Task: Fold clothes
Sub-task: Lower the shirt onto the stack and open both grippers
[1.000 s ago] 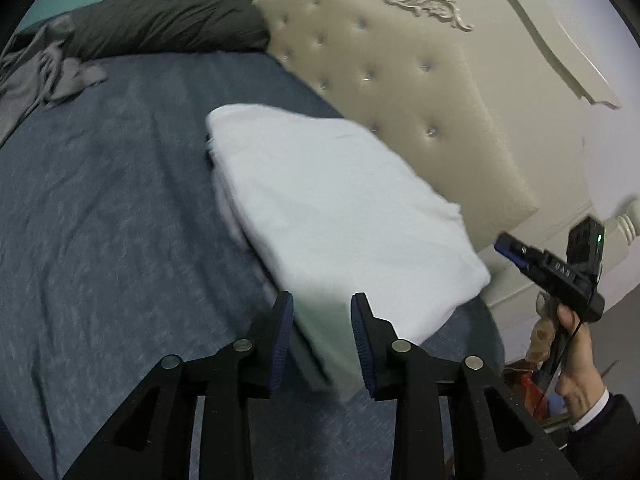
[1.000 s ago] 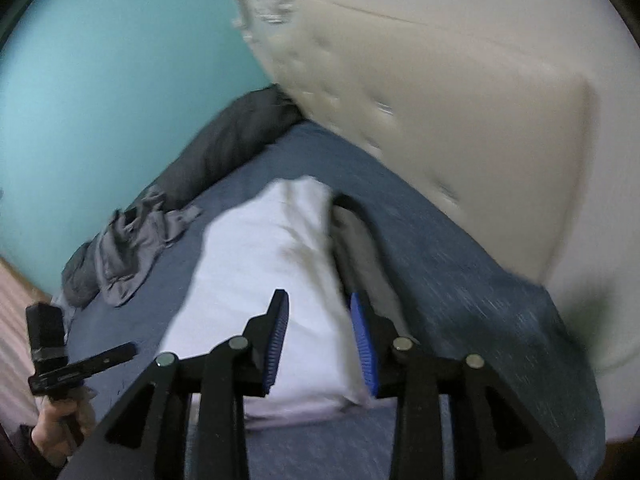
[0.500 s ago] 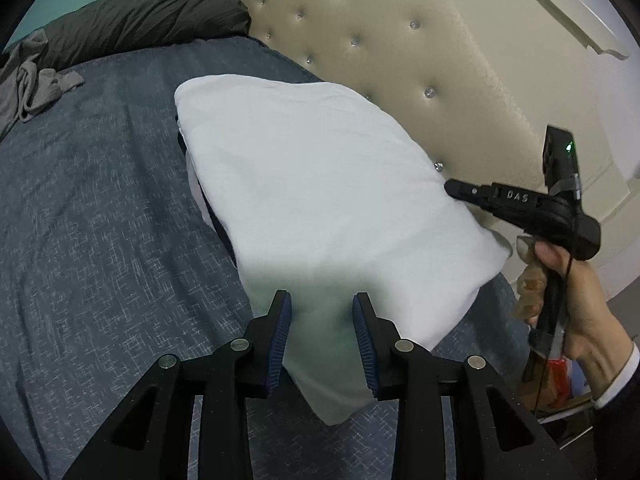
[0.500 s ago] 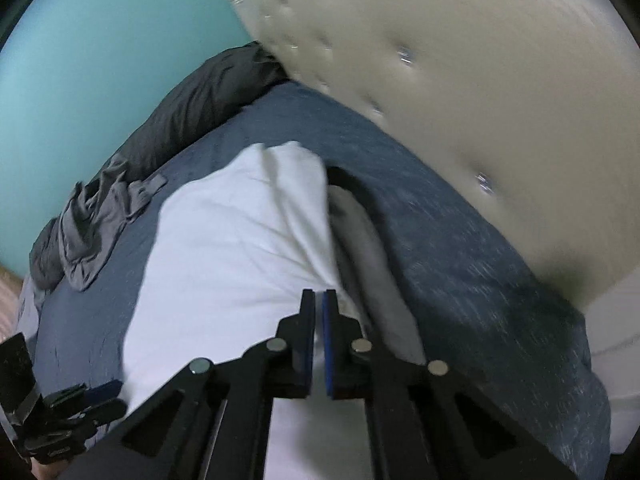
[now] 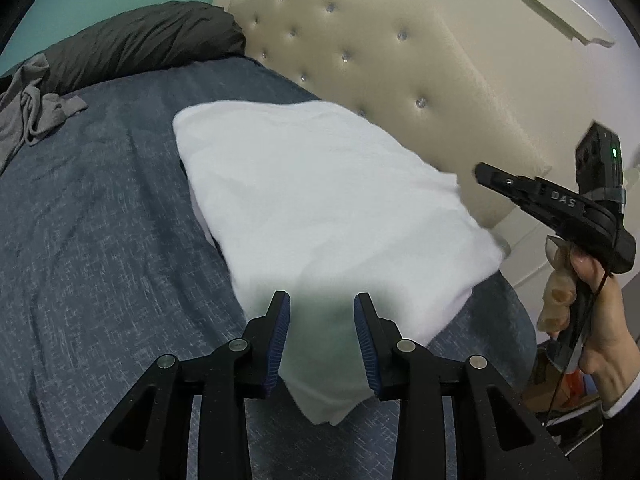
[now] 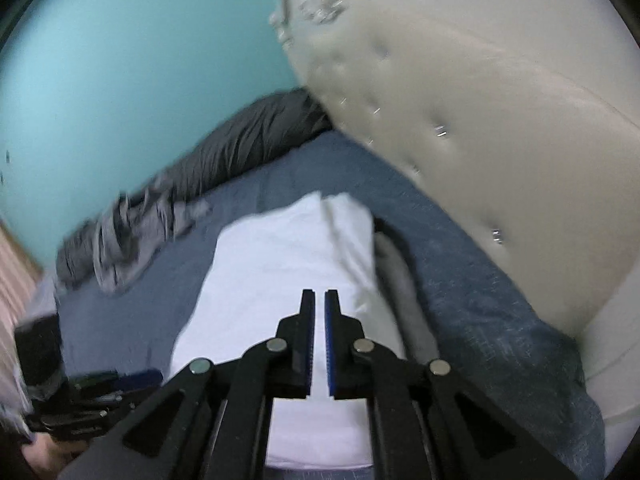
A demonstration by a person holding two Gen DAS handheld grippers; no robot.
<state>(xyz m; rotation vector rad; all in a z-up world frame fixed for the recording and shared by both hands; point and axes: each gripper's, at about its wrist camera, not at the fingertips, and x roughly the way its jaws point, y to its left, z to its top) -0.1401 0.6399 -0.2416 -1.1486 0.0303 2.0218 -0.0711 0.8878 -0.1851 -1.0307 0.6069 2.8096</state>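
Note:
A folded white garment [image 5: 320,208] lies on the blue bed [image 5: 100,240] close to the headboard. In the left wrist view my left gripper [image 5: 321,308] hovers open just above the garment's near corner, with cloth showing between the fingers but not pinched. A hand holds my right gripper [image 5: 486,174] in the air off the garment's right edge. The blurred right wrist view shows the right gripper [image 6: 319,300] shut on nothing, above the white garment [image 6: 272,272]. A grey cloth [image 6: 400,276] peeks out along the garment's headboard side. The left gripper [image 6: 136,378] appears low on the left there.
A crumpled grey garment [image 5: 36,116] lies at the far left of the bed, beside a dark pillow [image 5: 140,44]. The tufted cream headboard [image 5: 380,68] runs along the right side. Beyond the pillow is a teal wall [image 6: 120,80]. The bed's corner drops off near the hand.
The right gripper went from open to shut a second ago and has stayed shut, drifting slightly back from the garment. The left gripper stays open over the near corner, with little movement.

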